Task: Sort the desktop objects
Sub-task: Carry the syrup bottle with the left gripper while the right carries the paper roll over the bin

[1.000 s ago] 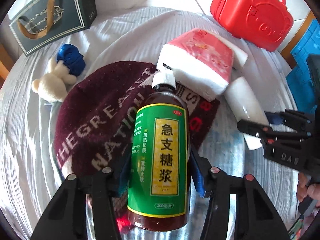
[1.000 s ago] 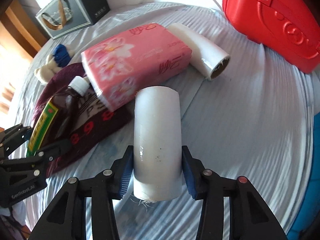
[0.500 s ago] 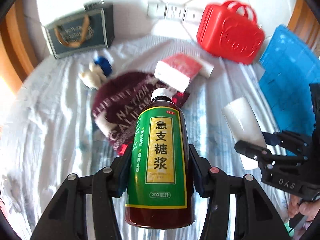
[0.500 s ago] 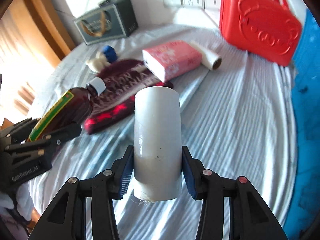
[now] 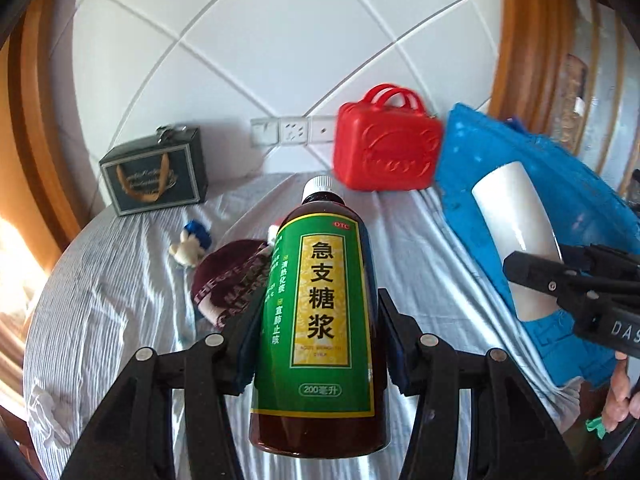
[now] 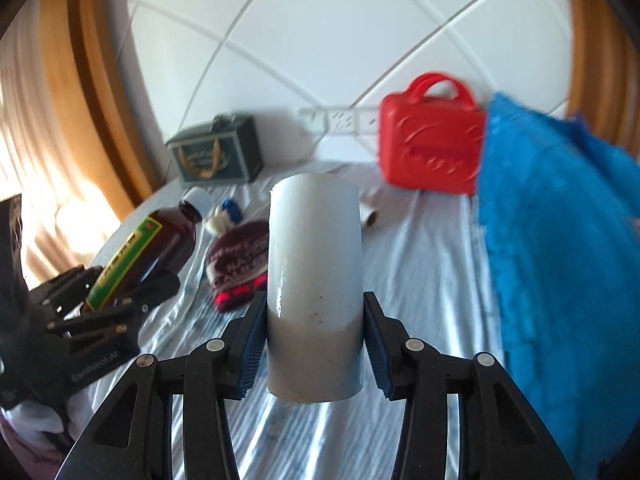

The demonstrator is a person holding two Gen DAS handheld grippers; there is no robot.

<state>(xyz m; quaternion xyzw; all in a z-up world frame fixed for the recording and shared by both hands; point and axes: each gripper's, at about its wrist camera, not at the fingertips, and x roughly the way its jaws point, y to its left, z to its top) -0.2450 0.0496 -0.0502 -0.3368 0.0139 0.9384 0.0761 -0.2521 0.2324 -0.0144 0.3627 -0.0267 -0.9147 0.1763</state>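
I hold a syrup bottle (image 5: 316,316) clamped in my left gripper (image 5: 316,344) and a white roll (image 6: 315,292) in my right gripper (image 6: 314,344), both raised above the table (image 5: 120,280), apparently for sorting.

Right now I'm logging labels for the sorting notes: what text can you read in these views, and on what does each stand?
"急支糖浆", "OTC", "200毫升": green label of the syrup bottle in the left gripper.
"DAS": body of the right gripper, cut off at the frame edge.
"NATION", partly hidden: maroon beanie.
Gold script on the dark gift bag: too blurred.
White roll: no text.
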